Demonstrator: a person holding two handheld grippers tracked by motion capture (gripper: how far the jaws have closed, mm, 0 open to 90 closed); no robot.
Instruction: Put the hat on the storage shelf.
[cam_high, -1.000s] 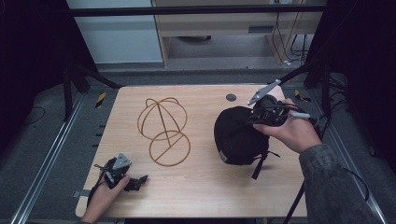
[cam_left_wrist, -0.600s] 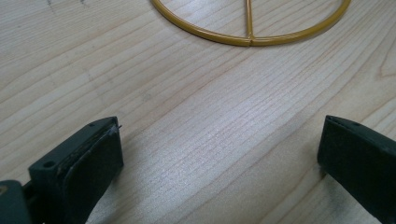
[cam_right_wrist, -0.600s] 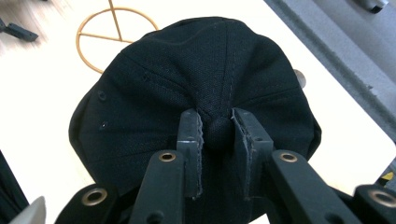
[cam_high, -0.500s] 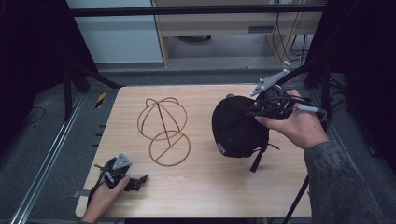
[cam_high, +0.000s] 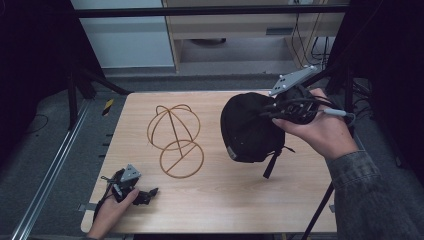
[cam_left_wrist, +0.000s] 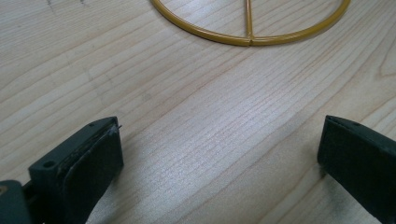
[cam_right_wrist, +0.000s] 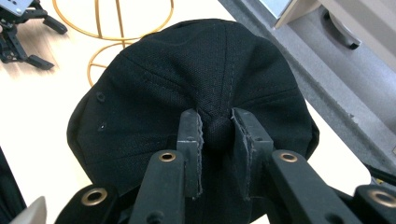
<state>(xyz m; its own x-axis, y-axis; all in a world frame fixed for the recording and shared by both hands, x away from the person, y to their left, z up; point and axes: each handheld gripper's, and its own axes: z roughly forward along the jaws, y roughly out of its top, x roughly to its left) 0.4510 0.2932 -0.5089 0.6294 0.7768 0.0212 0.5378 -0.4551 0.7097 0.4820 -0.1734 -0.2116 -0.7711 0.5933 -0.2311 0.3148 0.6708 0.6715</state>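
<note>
A black cap (cam_high: 247, 127) hangs above the right half of the wooden table (cam_high: 215, 210), its strap dangling below. My right gripper (cam_high: 280, 111) is shut on the cap's crown; in the right gripper view both jaws pinch the top button of the cap (cam_right_wrist: 196, 84). A gold wire hat stand (cam_high: 175, 132) sits left of centre, with a dome frame over a ring base (cam_left_wrist: 250, 28). My left gripper (cam_high: 145, 194) rests on the table near the front left corner, open with bare wood between its fingers (cam_left_wrist: 84, 158).
A dark metal frame (cam_high: 80, 85) surrounds the table, with a rail on the floor at left. A cabinet stands behind the far edge. The left gripper (cam_right_wrist: 21, 35) also shows far off in the right gripper view.
My right gripper has lifted the cap off the table and carried it up and slightly left. The left gripper has not moved.
</note>
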